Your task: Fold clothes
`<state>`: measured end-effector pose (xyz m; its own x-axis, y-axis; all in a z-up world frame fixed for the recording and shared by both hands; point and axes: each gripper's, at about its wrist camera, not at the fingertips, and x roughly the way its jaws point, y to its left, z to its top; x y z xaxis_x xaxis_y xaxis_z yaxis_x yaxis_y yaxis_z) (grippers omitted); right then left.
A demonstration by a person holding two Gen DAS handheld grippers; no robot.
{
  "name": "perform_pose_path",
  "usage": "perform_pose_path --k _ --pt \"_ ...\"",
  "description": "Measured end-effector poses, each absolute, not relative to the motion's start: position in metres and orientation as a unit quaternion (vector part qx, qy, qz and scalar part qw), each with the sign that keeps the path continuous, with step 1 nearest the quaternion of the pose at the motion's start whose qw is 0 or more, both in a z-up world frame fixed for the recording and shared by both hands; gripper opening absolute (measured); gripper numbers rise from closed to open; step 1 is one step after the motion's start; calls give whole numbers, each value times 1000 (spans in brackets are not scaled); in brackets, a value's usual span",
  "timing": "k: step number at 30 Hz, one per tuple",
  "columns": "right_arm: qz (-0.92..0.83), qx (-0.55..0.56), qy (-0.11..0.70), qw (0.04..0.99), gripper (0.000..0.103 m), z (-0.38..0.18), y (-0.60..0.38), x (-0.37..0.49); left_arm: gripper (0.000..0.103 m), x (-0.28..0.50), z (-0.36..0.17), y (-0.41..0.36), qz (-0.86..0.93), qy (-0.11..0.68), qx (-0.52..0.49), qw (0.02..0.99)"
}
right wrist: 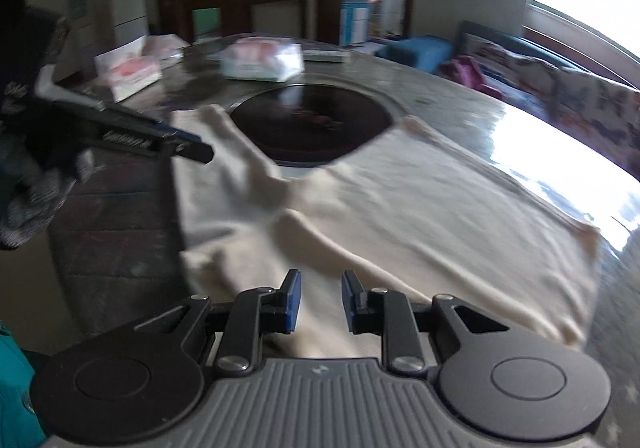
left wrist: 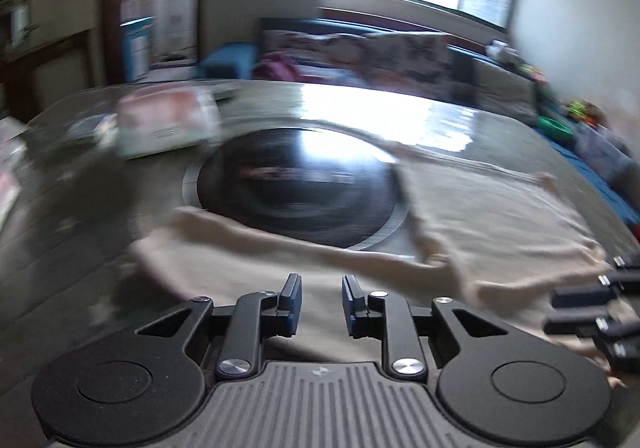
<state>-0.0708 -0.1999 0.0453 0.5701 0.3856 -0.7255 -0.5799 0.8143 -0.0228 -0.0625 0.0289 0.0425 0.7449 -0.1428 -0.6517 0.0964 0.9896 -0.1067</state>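
Cream garment [right wrist: 400, 215] lies spread over the near edge of a round table [right wrist: 460, 103], partly covering its dark centre disc [right wrist: 312, 119]. Left gripper [left wrist: 321, 302] and right gripper [right wrist: 321, 300] hover above the cloth, jaws narrowly parted, holding nothing. Tissue packs [right wrist: 262, 61] sit toward the far edge.

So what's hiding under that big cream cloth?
The cream cloth lies on the round table, and its far edge covers part of the black circle in the middle. Anything else beneath it is covered.
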Motion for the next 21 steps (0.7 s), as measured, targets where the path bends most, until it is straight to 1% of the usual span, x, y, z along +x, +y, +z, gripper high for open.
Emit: perform_pose_path --k 4,5,7,8,13,21 --pt "303 -151 376 863 21 36 -175 -72 26 -62 42 60 -9 348 -48 936" --pt "310 -156 376 859 21 34 -168 -73 28 -62 42 67 2 347 -51 937" --pt "311 -170 370 859 21 37 -164 -76 37 -61 43 78 22 342 -57 938" --pt "312 -164 368 861 21 40 -165 -76 37 -60 44 83 31 340 -60 938" --pt "314 -157 374 859 21 34 -162 -75 39 -52 39 96 63 341 -76 935" --pt "297 -143 359 873 21 52 -177 -78 38 -39 26 105 88 350 -101 927"
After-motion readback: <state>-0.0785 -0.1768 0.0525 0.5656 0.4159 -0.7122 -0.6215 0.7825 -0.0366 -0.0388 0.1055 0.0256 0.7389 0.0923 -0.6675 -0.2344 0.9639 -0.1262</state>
